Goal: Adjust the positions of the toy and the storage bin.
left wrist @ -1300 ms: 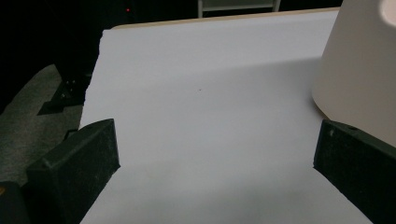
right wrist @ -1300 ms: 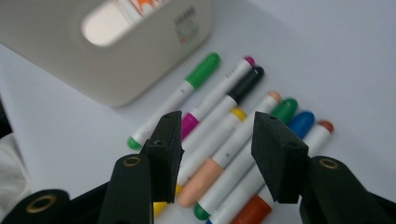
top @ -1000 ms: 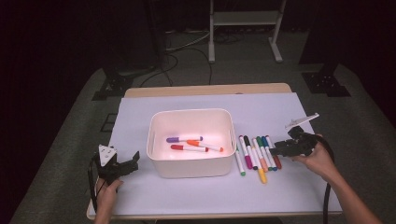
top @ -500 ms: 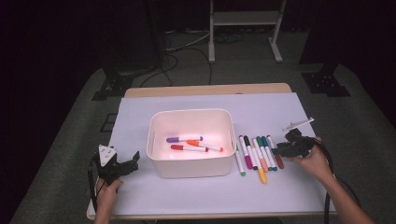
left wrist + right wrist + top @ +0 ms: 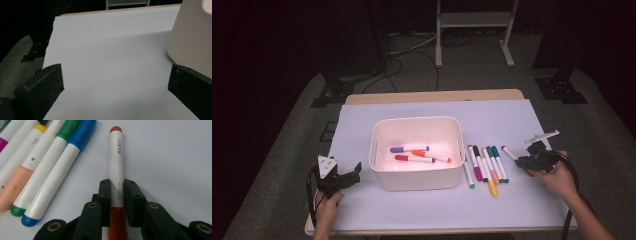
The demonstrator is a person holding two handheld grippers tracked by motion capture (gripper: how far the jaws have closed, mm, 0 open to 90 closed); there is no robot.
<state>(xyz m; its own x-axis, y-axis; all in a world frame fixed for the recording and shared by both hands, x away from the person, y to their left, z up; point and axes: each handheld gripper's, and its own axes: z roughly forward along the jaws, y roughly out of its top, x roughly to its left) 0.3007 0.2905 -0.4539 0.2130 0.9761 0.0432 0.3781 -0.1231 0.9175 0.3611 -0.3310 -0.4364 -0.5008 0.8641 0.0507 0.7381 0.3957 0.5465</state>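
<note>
my left gripper (image 5: 343, 178) rests near the front left corner of the white sheet (image 5: 432, 107) that covers the table, just left of the bin, its jaws wide apart with only bare sheet between them in the left gripper view. the bin's pale wall (image 5: 192, 37) stands close beside one jaw there.

the white plastic bin (image 5: 416, 174) sits mid-sheet, a little toward the front edge. in it lie three markers: a purple-capped one (image 5: 409, 149), an orange-capped one (image 5: 430, 155) and a red one (image 5: 414, 158), all flat on the bottom.

right of the bin a row of markers (image 5: 484, 165) lies side by side on the sheet, among them green, magenta, yellow, peach and blue ones.

further right, apart from that row, is the marker i hold: a red-brown marker (image 5: 116, 165) with a white barrel, small grey print along it, a rounded red-brown end away from me and a long red-brown cap toward me. it lies flat on the sheet, near the right edge. my right gripper (image 5: 117, 192) has just been closing, and its jaws are now clamped on the barrel just above the cap, one pad on each side.

bare sheet stretches behind the bin to the back edge, and along the front edge below the row.
</note>
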